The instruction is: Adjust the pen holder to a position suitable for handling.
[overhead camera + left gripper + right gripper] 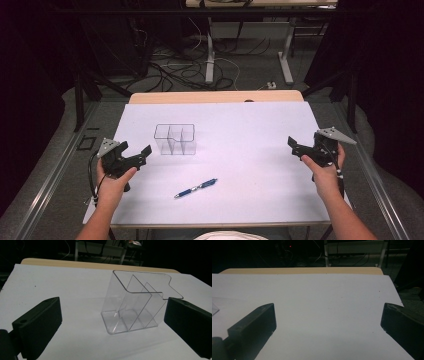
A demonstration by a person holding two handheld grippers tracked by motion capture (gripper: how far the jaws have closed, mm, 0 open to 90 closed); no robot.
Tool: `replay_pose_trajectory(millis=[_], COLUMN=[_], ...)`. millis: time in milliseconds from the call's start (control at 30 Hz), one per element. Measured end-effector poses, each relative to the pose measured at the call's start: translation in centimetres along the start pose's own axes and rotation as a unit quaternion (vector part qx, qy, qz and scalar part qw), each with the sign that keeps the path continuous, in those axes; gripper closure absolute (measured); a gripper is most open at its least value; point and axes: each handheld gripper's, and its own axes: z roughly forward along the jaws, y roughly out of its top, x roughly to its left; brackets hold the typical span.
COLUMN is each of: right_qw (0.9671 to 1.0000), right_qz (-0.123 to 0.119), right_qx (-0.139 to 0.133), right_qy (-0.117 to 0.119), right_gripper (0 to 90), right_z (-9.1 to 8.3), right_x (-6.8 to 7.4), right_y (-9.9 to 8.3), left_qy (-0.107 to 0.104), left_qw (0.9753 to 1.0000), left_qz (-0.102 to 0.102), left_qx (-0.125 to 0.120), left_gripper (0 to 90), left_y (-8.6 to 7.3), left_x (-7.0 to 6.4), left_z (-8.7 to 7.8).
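Facing clear organizer (135, 305), L gripper (112, 322) jaws apart (no contact)

It looks like a lab: behind the white tabletop (260, 125) lie tangled cables (175, 70), metal desk legs (210, 60) and black curtains (385, 60)

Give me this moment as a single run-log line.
left claw: open, empty, beside clear plastic three-compartment holder | right claw: open, empty | blue ballpoint pen: flat on white table, untouched
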Motion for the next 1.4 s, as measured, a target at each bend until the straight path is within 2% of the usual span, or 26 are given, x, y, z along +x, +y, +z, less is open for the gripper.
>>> replay_pose_trajectory(millis=[200, 367, 467, 600, 667, 700, 767, 800, 900, 967, 1100, 1167, 1267, 1400], right_qw=[0.9999, 0.9999, 0.9999, 0.9998, 0.9998, 0.9998, 0.9998, 0.9998, 0.9998, 0.9998, 0.9997, 0.9996, 0.9996, 0.9996], right_qz=[-0.003, -0.009, -0.01, -0.012, -0.01, -0.01, -0.004, -0.01, -0.011, -0.008, -0.008, -0.008, -0.007, -0.009], right_qx=[0.011, 0.011, 0.014, 0.015, 0.015, 0.015, 0.018, 0.017, 0.018, 0.02, 0.02, 0.026, 0.027, 0.024], right_qy=[-0.001, 0.004, 0.003, 0.001, 0.003, 0.003, 0.002, 0.003, 0.001, 0.007, 0.011, 0.009, 0.01, 0.011], right_gripper=[0.0, 0.1, 0.2, 0.7, 1.0, 1.0, 1.6, 1.6, 1.7, 1.9, 2.5, 2.8, 3.1, 4.1], right_z=[0.3, 0.4, 0.5, 0.4, 0.4, 0.4, 0.5, 0.6, 0.6, 0.7, 0.9, 0.9, 0.9, 1.1], right_x=[0.4, 0.8, 0.9, 1.0, 1.0, 1.0, 1.1, 1.1, 1.1, 1.2, 1.3, 1.4, 1.4, 1.4], right_y=[-0.5, -0.6, -0.6, -0.7, -0.7, -0.7, -0.9, -0.9, -1.0, -1.0, -1.2, -1.2, -1.2, -1.4], left_qy=[0.015, 0.024, 0.029, 0.033, 0.041, 0.045, 0.048, 0.052, 0.055, 0.061, 0.07, 0.085, 0.089, 0.083], left_qw=[0.9998, 0.9997, 0.9995, 0.9994, 0.9991, 0.9989, 0.9987, 0.9986, 0.9981, 0.9972, 0.9957, 0.9939, 0.9926, 0.9898], left_qz=[-0.009, -0.011, -0.009, -0.003, -0.001, -0.001, -0.006, -0.007, -0.026, -0.042, -0.058, -0.067, -0.076, -0.105], left_qx=[0.0, 0.0, 0.004, 0.009, 0.011, 0.012, 0.012, 0.008, 0.004, 0.01, 0.016, 0.021, 0.032, 0.049], left_gripper=[6.8, 16.0, 16.2, 23.5, 29.2, 29.2, 33.6, 34.2, 34.6, 38.9, 40.8, 43.7, 46.9, 56.3], left_y=[0.2, 0.6, 1.0, 1.4, 1.6, 1.7, 1.9, 2.0, 2.2, 2.4, 2.5, 2.5, 2.6, 2.4], left_x=[0.2, 0.1, -0.1, -0.4, -0.4, -0.4, -0.4, -0.3, -0.1, 0.1, 0.6, 0.8, 1.1, 1.5], left_z=[0.4, 0.8, 1.2, 1.7, 1.9, 2.1, 2.4, 2.5, 2.9, 3.1, 3.8, 4.2, 4.4, 5.0])
